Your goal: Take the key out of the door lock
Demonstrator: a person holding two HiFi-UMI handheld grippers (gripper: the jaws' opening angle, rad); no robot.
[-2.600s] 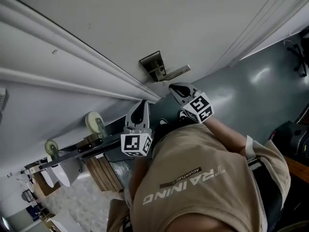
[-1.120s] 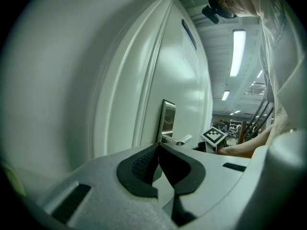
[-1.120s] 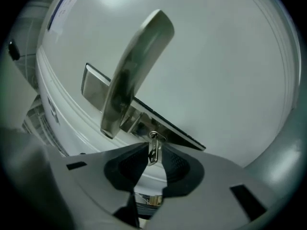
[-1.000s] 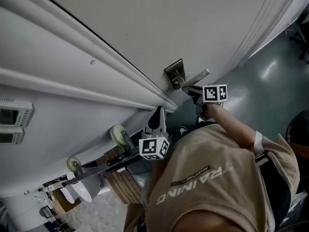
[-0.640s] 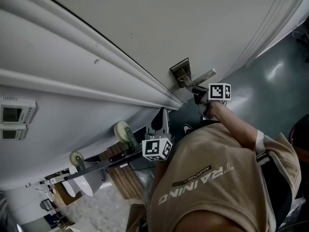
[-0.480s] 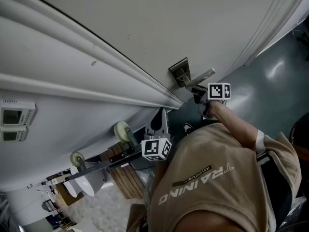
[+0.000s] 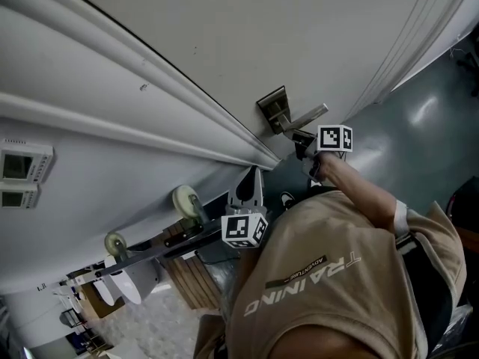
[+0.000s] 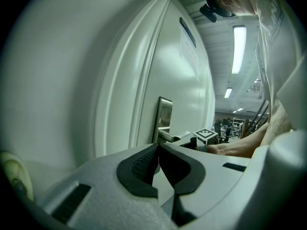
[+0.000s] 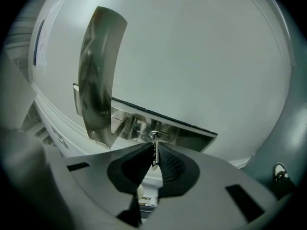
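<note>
The silver key [image 9: 154, 153] sticks out of the cylinder [image 9: 159, 136] in the metal lock plate [image 9: 187, 134], just under the lever handle [image 9: 98, 75]. My right gripper [image 9: 153, 150] is shut on the key, whose head sits between the pad tips. The head view shows that gripper [image 7: 301, 136] pressed up below the handle [image 7: 305, 117] and lock plate [image 7: 271, 107]; the key is hidden there. My left gripper [image 7: 251, 175] hangs lower by the door frame, shut and empty, also seen as left gripper [image 8: 158, 147] facing the lock plate [image 8: 164, 115].
The white door [image 7: 247, 28] has raised frame mouldings [image 7: 112, 88] along its left. A cart with caster wheels [image 7: 186, 199] stands low at the left. Two wall panels [image 7: 19, 167] are at the far left. Grey floor [image 7: 419, 118] lies to the right.
My right gripper has risen from below the handle to the lock and now grips the key. In the last half second only the view has shifted slightly. The left gripper stays put.
</note>
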